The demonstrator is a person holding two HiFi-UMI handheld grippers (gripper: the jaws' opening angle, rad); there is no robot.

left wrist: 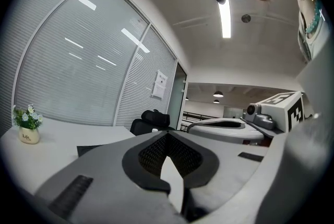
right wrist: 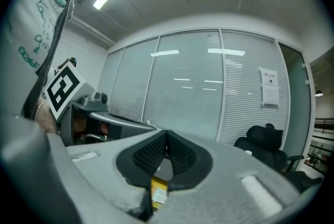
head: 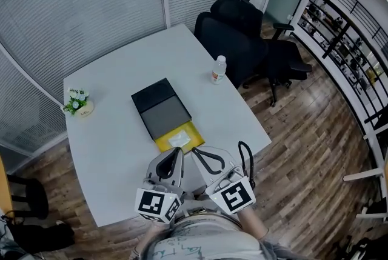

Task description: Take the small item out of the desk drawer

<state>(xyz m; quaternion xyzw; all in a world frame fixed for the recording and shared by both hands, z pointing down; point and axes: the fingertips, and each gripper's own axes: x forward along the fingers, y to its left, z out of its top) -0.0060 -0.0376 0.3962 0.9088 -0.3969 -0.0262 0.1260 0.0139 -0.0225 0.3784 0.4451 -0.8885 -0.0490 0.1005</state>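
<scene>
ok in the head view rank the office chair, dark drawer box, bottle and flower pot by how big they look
1. office chair
2. dark drawer box
3. flower pot and bottle: both small, too close to rank

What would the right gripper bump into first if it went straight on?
Probably the open yellow drawer holding a small white item, just ahead of the right gripper; depth is unclear.

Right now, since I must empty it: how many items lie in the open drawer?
1: a small white item in the pulled-out yellow drawer, at the end of the black box nearest the person. Anything further back inside the box is hidden.
</scene>
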